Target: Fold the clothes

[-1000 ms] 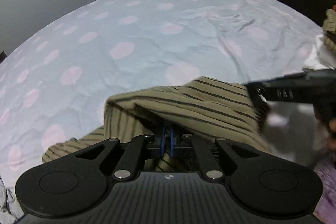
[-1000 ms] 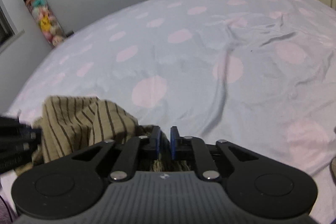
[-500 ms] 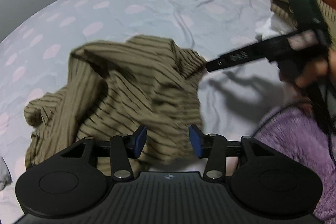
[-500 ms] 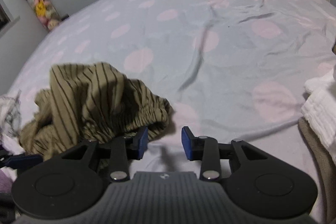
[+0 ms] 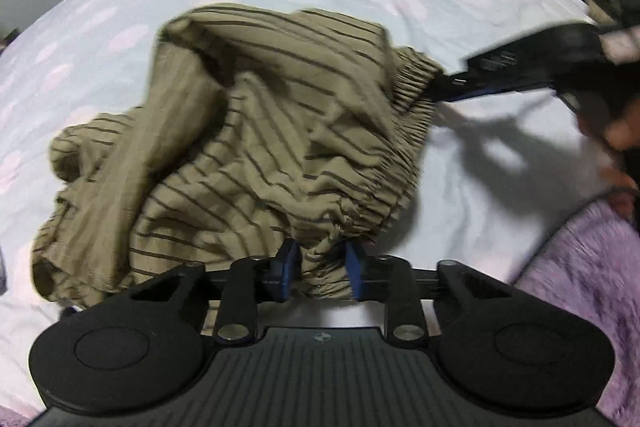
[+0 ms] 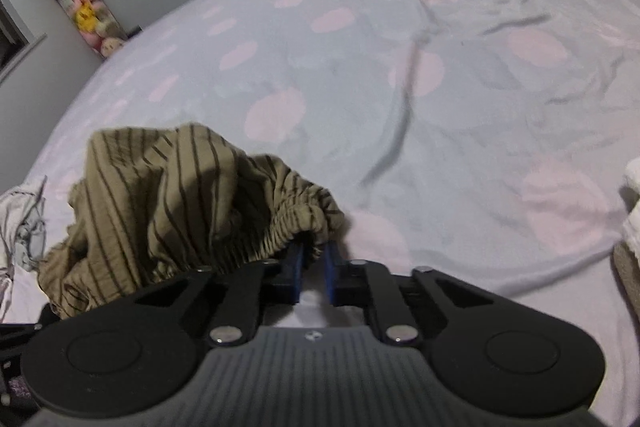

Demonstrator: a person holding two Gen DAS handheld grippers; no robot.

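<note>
A second ago both tongs were nipped on the striped olive garment and lifting it; half a second ago both had let go and spread wide; now each has come back to its gathered elastic waistband. The left tongs are closing with a bunch of waistband between their blue pads, not yet clearly pinched. The right tongs are clenched on the waistband farther along, seen in the left view biting its far corner. That reads as a regrip: a hold on the waist edge at two points, likely so the crumpled garment can be shaken out and laid flat, with no fold made yet. The garment lies heaped on the bed, whose pale blue sheet carries pink dots and some creases. Beside the garment's near edge is a purple fluffy blanket; beyond it, against the grey wall, stands a tube of soft toys.
</note>
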